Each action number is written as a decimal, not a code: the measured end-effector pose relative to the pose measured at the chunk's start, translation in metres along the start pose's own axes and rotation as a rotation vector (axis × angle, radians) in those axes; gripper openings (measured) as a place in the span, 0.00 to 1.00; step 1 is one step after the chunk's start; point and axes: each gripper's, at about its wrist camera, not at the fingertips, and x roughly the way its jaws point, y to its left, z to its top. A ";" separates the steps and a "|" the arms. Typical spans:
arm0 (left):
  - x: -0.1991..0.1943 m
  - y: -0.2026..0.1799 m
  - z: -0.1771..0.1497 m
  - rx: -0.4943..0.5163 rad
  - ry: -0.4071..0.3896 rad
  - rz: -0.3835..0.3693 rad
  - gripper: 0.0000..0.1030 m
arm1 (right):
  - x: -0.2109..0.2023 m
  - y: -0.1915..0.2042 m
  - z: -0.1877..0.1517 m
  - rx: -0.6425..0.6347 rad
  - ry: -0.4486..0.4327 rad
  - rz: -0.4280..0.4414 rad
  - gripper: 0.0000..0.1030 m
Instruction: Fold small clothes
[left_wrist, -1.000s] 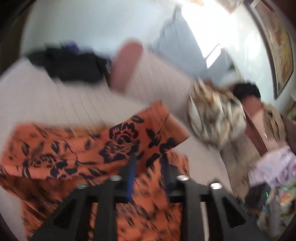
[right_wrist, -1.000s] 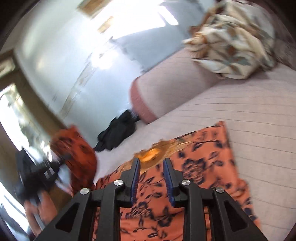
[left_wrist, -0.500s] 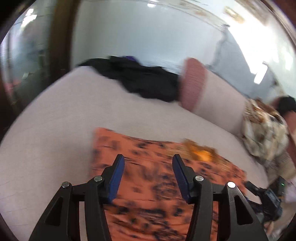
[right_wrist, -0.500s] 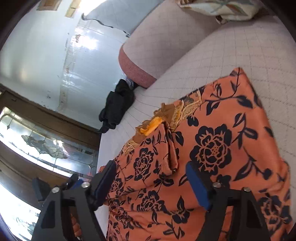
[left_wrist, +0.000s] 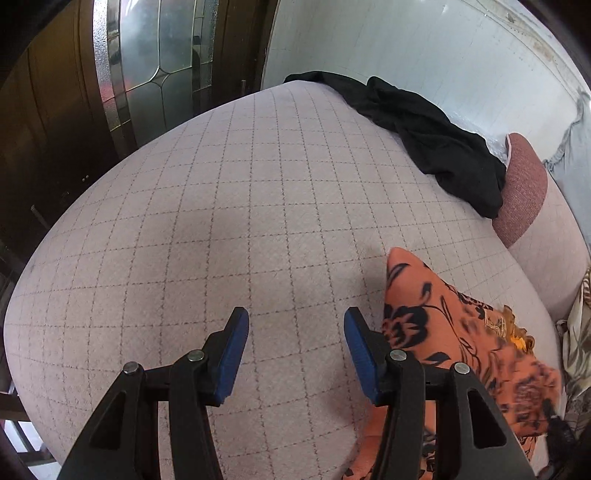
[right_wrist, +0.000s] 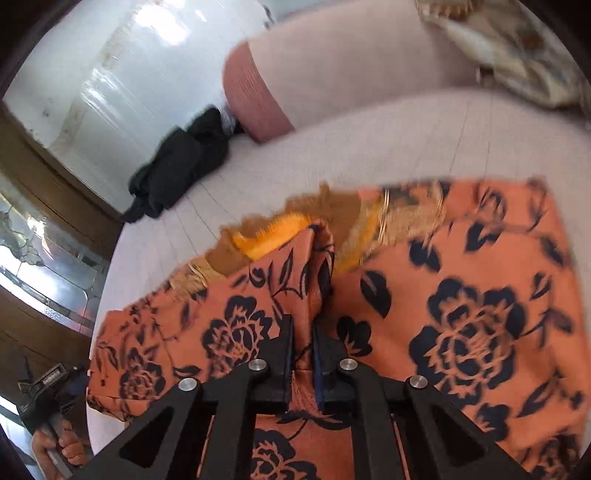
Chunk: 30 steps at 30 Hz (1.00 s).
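The right tool is pinching a raised fold of the orange floral garment at centre frame; the left tool is hovering parted over bare sofa cushion.

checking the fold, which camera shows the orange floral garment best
The right wrist view: the orange floral garment fills the lower frame, gold trim showing, a ridge pinched in the right gripper. The left wrist view catches only one corner at its right edge, beside the open, empty left gripper.
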 end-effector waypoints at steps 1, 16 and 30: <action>-0.001 -0.001 -0.002 0.006 0.005 -0.008 0.53 | -0.018 0.000 0.002 -0.006 -0.056 -0.012 0.08; -0.004 -0.125 -0.061 0.334 0.013 -0.090 0.53 | -0.057 -0.148 -0.008 0.323 -0.011 -0.150 0.15; -0.001 -0.072 -0.036 0.199 0.049 -0.048 0.58 | -0.070 0.028 -0.053 -0.156 0.024 0.217 0.20</action>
